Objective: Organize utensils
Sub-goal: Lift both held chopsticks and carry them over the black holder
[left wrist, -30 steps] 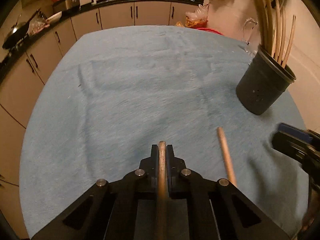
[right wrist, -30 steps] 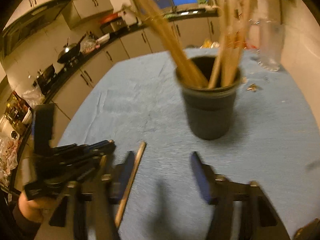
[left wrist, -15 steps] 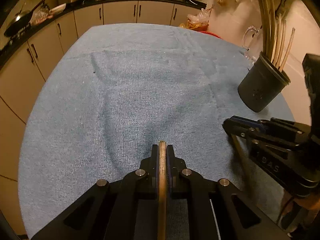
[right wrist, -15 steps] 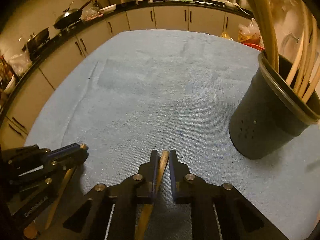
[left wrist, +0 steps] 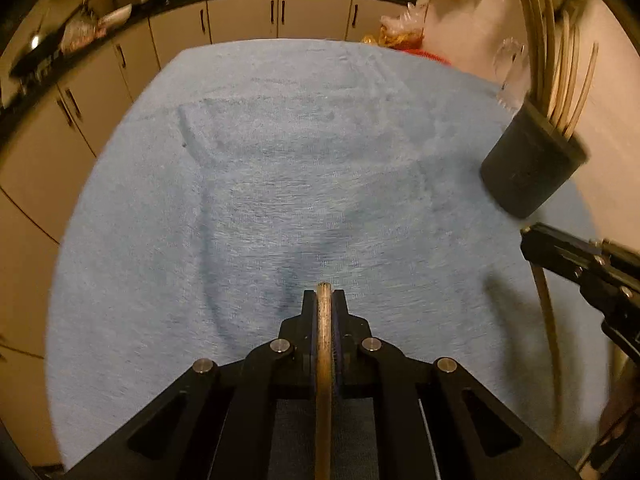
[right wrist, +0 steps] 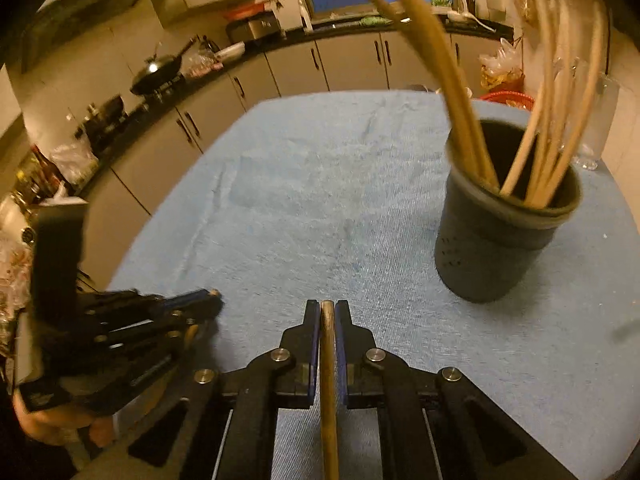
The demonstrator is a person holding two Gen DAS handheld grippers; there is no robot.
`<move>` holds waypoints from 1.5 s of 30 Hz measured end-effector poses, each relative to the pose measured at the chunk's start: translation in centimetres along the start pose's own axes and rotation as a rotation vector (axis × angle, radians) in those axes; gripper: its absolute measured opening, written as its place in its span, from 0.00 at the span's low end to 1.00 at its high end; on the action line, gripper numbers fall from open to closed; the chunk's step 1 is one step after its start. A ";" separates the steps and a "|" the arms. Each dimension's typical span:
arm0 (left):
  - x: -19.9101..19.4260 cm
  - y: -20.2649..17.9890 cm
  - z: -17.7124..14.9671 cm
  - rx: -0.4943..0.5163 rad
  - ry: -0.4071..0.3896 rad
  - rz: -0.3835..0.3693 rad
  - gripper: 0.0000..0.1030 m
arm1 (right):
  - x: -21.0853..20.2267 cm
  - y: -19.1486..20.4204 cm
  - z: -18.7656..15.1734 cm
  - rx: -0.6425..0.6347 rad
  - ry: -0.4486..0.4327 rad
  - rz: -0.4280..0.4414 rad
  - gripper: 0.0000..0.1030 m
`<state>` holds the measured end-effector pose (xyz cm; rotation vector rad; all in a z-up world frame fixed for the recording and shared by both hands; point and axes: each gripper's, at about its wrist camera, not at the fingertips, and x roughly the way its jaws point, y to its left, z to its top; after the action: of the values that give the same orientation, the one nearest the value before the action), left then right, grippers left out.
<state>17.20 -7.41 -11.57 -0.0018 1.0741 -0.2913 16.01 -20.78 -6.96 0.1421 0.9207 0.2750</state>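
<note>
Each gripper grips a wooden stick by its end. My left gripper (left wrist: 323,294) is shut on a wooden stick (left wrist: 323,344) that runs back toward the camera. My right gripper (right wrist: 327,305) is shut on a second wooden stick (right wrist: 329,380), lifted off the blue cloth (right wrist: 320,208). A black utensil holder (right wrist: 500,236) with several wooden utensils stands ahead and to the right of the right gripper. In the left wrist view the holder (left wrist: 528,168) sits at the far right, with the right gripper (left wrist: 528,240) below it and its stick (left wrist: 548,320) hanging down.
A blue cloth (left wrist: 280,184) covers the table. A clear glass (right wrist: 600,128) stands behind the holder near the wall. Kitchen cabinets (left wrist: 240,12) and a counter with a wok (right wrist: 156,72) lie beyond the table's far and left edges. A hand (right wrist: 40,420) holds the left gripper (right wrist: 208,296).
My right gripper closed on the stick that lay on the cloth and raised it, drawing away from the left gripper toward the holder. The left gripper kept its stick.
</note>
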 end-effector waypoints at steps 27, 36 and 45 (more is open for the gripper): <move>-19.5 -1.1 1.6 -0.114 -0.704 -0.127 0.07 | -20.1 0.9 0.9 -0.049 -0.397 0.117 0.08; -16.3 -0.5 1.1 -0.145 -0.727 -0.068 0.07 | -20.9 1.1 0.7 -0.049 -0.416 0.133 0.08; -15.0 -0.6 2.5 -0.190 -0.712 -0.095 0.07 | -23.6 1.1 0.3 -0.033 -0.451 0.248 0.08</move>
<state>12.59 -4.82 2.67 -0.3070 0.3895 -0.2439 2.54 -26.68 11.51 0.2767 0.4498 0.4663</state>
